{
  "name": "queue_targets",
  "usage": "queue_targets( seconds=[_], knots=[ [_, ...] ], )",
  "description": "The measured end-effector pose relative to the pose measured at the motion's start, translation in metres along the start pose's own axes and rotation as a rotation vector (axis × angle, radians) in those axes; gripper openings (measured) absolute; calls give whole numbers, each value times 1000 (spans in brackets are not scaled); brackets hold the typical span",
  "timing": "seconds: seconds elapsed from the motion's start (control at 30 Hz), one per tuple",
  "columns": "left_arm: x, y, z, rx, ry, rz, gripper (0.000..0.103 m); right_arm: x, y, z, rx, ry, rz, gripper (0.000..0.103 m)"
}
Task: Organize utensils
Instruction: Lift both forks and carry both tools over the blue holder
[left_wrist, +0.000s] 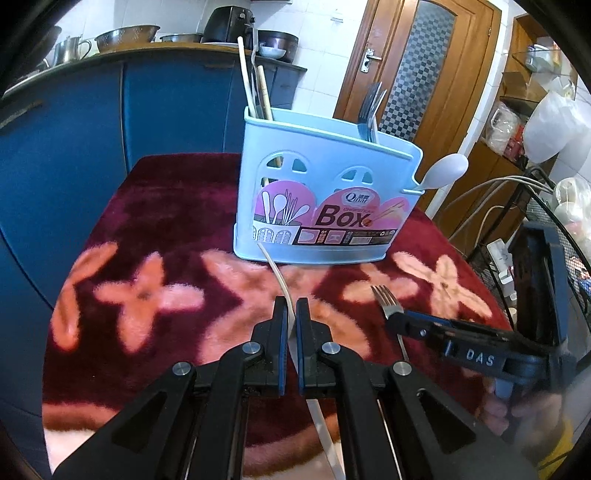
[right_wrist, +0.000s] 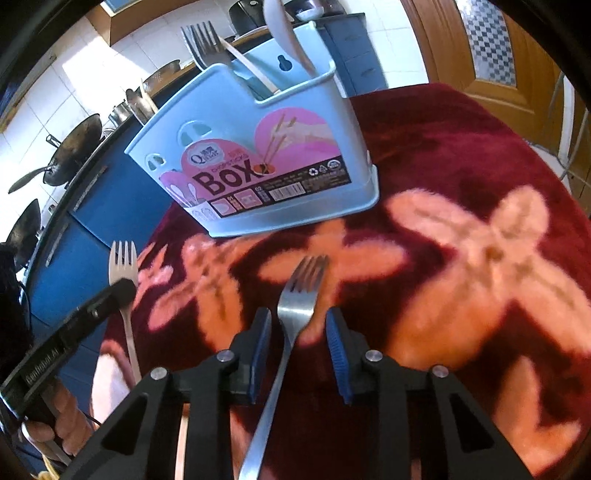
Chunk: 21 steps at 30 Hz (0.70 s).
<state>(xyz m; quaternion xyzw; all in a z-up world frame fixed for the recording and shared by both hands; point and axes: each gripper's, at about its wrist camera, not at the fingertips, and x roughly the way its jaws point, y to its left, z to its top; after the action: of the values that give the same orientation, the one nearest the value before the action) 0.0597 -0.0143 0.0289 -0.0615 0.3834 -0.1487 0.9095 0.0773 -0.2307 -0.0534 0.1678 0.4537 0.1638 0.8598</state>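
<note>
A light blue utensil box (left_wrist: 325, 177) (right_wrist: 258, 158) stands upright on the dark red flowered cloth (left_wrist: 166, 229). Forks (left_wrist: 369, 110) and long pale utensils (left_wrist: 255, 85) stick out of its top, and a white spoon (left_wrist: 443, 170) rests in its side holder. My left gripper (left_wrist: 291, 306) (right_wrist: 123, 290) is shut on a cream fork (left_wrist: 279, 277) (right_wrist: 123, 258), which points toward the box. My right gripper (right_wrist: 297, 317) (left_wrist: 397, 319) is open, its jaws apart on either side of a metal fork (right_wrist: 299, 295) (left_wrist: 384, 299) lying on the cloth; neither pad touches it.
Blue cabinets (left_wrist: 74, 147) stand beyond the table's far left edge, with pots and bowls (left_wrist: 127, 37) on the counter. A wooden door (left_wrist: 417, 74) is behind the box. On the right, a wire rack (left_wrist: 546, 221) with cables stands close to the table edge.
</note>
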Motion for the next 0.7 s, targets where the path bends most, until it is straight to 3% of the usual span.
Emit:
queue_targets(
  seconds=[0.27,0.3,0.33,0.53,0.7],
  knots=[
    [5,4,-1,-20,10,5,2,12,-4,12,33,12,42,21],
    [5,5,-1,-22,12,6,2,12,-5,12,37,9,51,10],
    [6,5,-1,-23,13,7,2,11,-5,12,42,6,63,5],
    [-1,1,0,-17,-5,2,2,-3,0,4,43,-38,110,4],
    [-14,-4,4,-11,-50,-12,2,-33,14,-1,11,-135,106,3]
  ],
)
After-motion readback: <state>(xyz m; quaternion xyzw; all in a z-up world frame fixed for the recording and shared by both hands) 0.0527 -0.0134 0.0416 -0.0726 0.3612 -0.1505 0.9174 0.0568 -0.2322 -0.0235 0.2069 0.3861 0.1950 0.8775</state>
